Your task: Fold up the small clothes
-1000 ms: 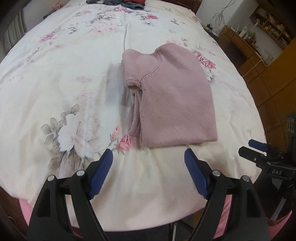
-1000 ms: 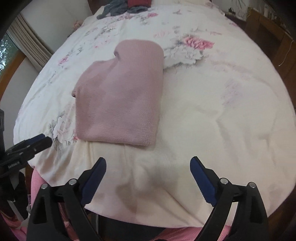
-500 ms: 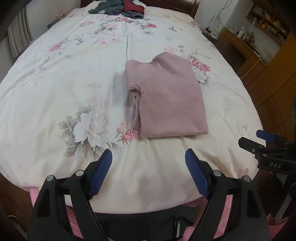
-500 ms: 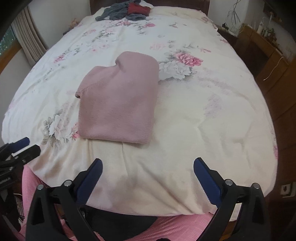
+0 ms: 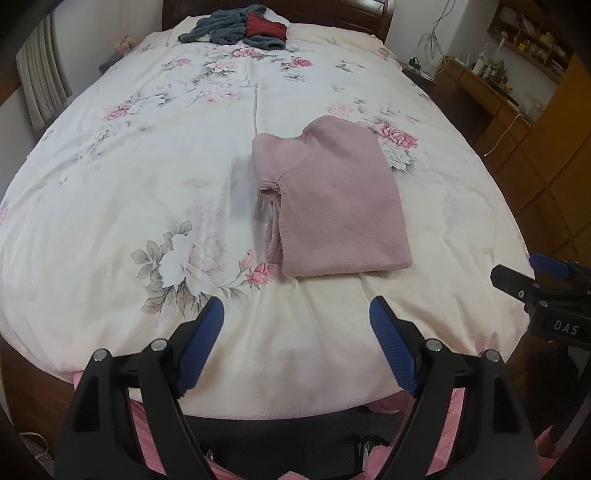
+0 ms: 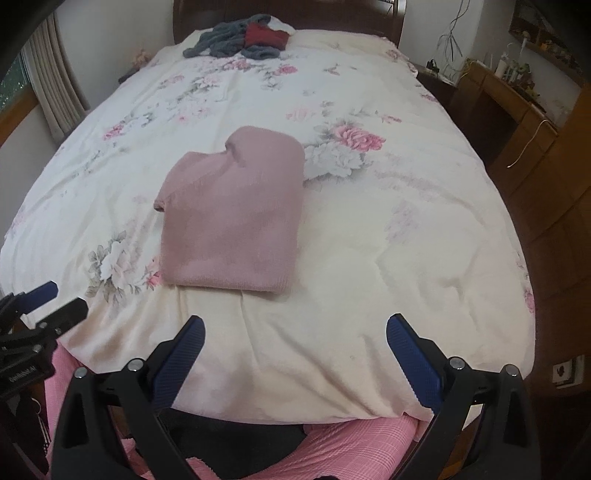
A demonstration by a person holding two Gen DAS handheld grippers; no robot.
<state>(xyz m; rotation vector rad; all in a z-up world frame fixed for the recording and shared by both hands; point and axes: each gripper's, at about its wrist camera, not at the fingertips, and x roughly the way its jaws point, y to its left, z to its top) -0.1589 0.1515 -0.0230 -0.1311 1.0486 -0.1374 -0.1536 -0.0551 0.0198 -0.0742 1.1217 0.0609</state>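
A folded pink sweater point(image 5: 332, 199) lies flat on the bed point(image 5: 110, 192), near the foot edge and about midway between the two sides. Both tools hang over that foot edge, apart from the sweater. The left tool point(image 5: 295, 325) is released, its blue pads point(image 5: 201, 339) spread wide and empty. The right tool point(image 6: 295, 339) is likewise spread and empty. A heap of grey and red clothes point(image 6: 243, 40) sits at the head edge.

A home bedroom: a wide bed under a floral duvet point(image 5: 147, 177) fills the frame, its dark wooden headboard point(image 6: 332, 18) at top centre, curtains point(image 6: 55, 96) upper left, a cluttered wooden desk point(image 5: 495, 96) (cable dangling) upper right.
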